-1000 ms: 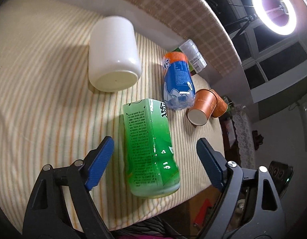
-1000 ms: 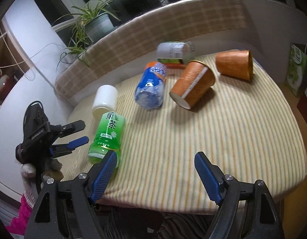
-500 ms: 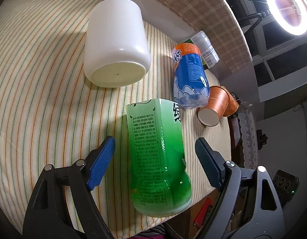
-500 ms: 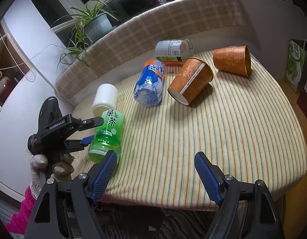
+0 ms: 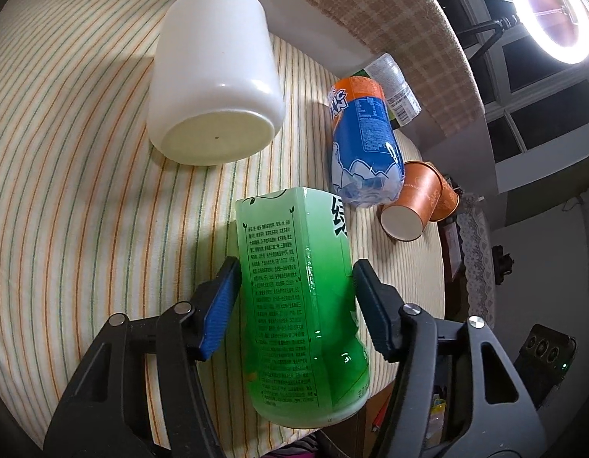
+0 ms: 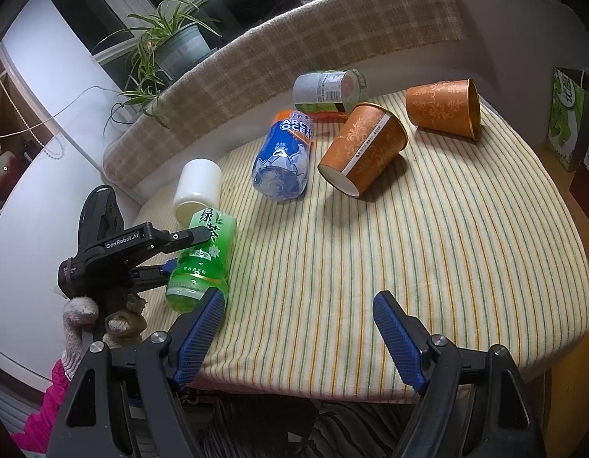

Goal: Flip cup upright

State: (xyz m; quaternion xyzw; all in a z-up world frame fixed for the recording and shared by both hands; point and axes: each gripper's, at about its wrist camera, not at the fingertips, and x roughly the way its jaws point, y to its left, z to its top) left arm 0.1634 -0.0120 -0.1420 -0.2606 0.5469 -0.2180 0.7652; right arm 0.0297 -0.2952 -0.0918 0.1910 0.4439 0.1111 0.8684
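Note:
A green tea cup (image 5: 300,305) lies on its side near the striped table's front left edge; it also shows in the right wrist view (image 6: 203,263). My left gripper (image 5: 294,301) is closed around its body, both pads touching its sides; from the right wrist view the left gripper (image 6: 168,252) grips it. A white cup (image 5: 214,95) lies on its side behind it. My right gripper (image 6: 294,336) is open and empty above the table's front edge.
A blue bottle-cup (image 6: 285,160), two orange paper cups (image 6: 363,149) (image 6: 443,108) and a grey-labelled can (image 6: 327,89) lie on their sides further back. A padded backrest (image 6: 294,61) borders the striped tablecloth (image 6: 409,248). A ring light (image 5: 550,7) stands at the right.
My left gripper moved forward over the green cup and its jaws closed onto its sides. The right gripper stayed open and nearly still.

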